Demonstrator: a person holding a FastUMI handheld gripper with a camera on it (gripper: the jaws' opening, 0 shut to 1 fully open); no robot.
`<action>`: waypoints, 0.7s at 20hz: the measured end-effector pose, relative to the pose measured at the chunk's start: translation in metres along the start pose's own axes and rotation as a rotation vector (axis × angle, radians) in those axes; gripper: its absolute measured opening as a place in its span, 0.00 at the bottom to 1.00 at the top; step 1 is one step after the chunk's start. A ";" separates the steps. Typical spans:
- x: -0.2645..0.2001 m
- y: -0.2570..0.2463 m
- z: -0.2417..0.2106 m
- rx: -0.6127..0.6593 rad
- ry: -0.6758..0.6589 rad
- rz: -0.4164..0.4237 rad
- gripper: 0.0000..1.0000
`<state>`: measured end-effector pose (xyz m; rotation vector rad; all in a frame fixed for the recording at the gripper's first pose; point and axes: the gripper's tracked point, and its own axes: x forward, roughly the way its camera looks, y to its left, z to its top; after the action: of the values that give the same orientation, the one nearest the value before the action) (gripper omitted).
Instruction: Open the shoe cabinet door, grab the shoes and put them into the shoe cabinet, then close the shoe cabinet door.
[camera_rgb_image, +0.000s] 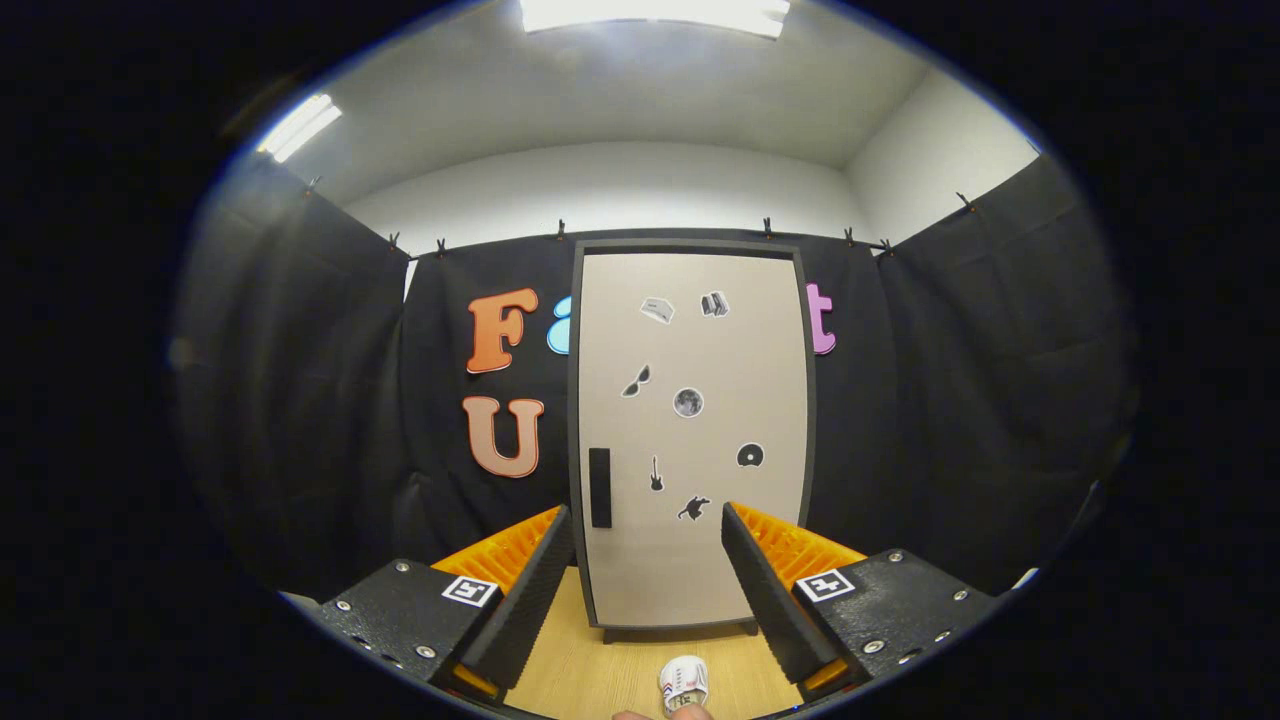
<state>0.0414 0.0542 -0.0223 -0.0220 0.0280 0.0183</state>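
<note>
The tongs (648, 560) hang released, fingers spread wide with nothing between them, aimed square at the cabinet (692, 430) that stands upright on the worktop (590, 670) against the booth wall. Its door (720, 560) is shut flat in the frame, and the dark handle (599, 487) sits low on the door's left edge, just beyond the left fingertip and not touched. A small white shoe (684, 684) lies on the worktop between the fingers, near the camera and well short of the cabinet; it may be one of a pair, but so little of it shows that I cannot tell. As far as I can judge, nothing of the task is done: the door is yet to be opened, the shoe to be picked up and put inside, and the door closed again.
</note>
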 end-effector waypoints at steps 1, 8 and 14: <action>0.004 0.003 -0.002 -0.002 0.005 -0.005 0.93; 0.043 0.027 -0.010 -0.026 0.014 -0.002 0.93; 0.098 0.046 -0.033 -0.038 0.035 0.040 0.93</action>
<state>0.1372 0.1009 -0.0587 -0.0596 0.0635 0.0584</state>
